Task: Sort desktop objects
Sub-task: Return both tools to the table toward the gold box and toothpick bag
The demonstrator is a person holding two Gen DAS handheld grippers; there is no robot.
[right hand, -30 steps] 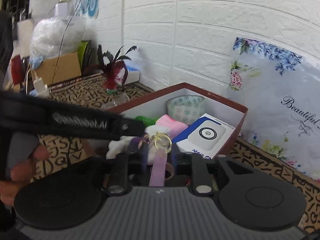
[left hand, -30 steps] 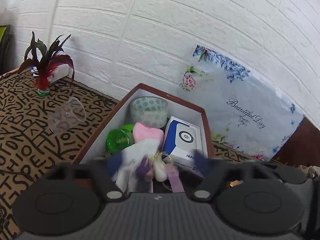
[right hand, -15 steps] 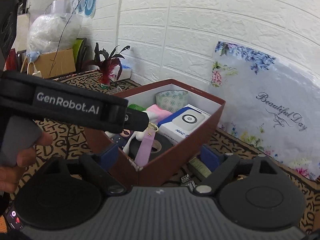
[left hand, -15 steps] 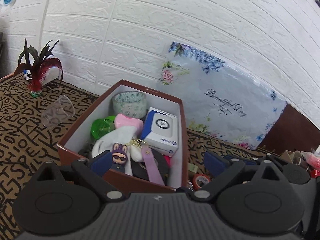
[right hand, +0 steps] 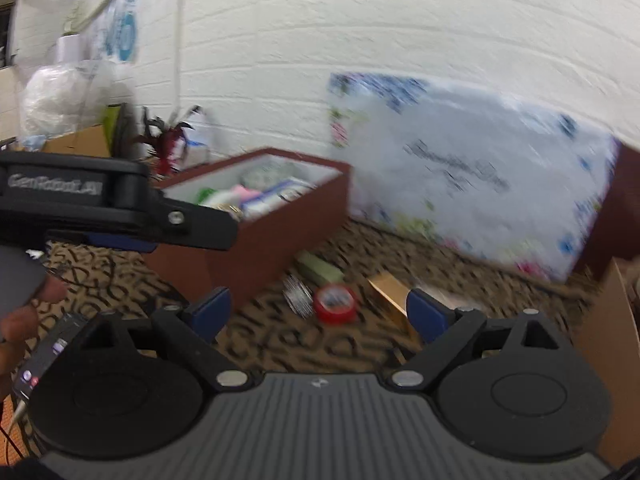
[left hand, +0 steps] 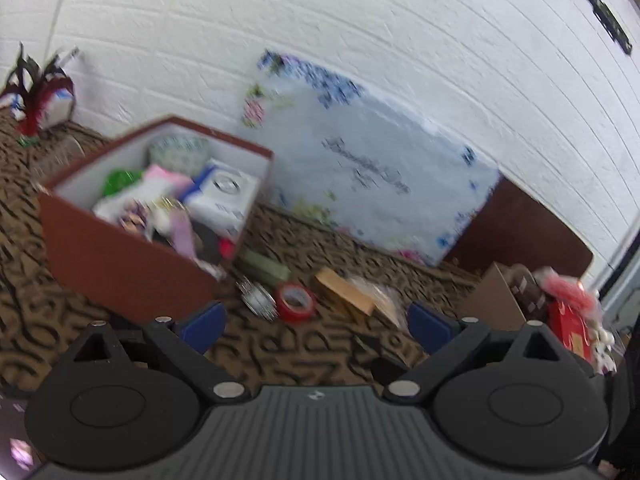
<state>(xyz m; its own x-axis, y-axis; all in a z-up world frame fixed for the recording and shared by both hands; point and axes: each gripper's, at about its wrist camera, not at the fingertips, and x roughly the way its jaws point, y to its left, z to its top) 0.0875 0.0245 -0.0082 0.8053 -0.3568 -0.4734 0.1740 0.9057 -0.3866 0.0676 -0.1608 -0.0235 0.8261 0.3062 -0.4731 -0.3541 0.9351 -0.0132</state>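
Two grippers sit nearest to us, both over the brown tablecloth printed with black letters (left hand: 280, 352). Our left gripper (left hand: 316, 326) has its blue-padded fingers (left hand: 202, 326) spread wide with only cloth showing between them. Our right gripper (right hand: 318, 314) is empty too, and its jaws are opening, already far apart.

Just ahead of both grippers lies a loose cluster on the cloth: a small silvery ribbed metal piece (left hand: 258, 298), touching or nearly touching a red roll of tape (left hand: 296, 302) lying flat, and beside that a flat tan cardboard packet (left hand: 344, 292) with crumpled clear wrapping at its right. A pale green oblong object (left hand: 266, 266) lies a little farther back, close to the box corner.

Left of the cluster stands the open reddish-brown cardboard box with white inner walls (left hand: 120, 264). It is crowded: a lilac strap (left hand: 182, 234), a white and blue carton (left hand: 224, 194), something pink, a green round item (left hand: 120, 180) and a patterned glass bowl (left hand: 178, 152) at the back; blur hides finer detail.

From the right wrist view, a hand (right hand: 24, 312) holds the left gripper in front of the box. Open cloth lies between the grippers and the cluster.

Behind, a white floral board (left hand: 372, 184) leans on the white brick wall (left hand: 320, 20). A red feathered ornament (left hand: 36, 88) stands far left, and cardboard and red packaging (left hand: 568, 320) crowd the right edge.
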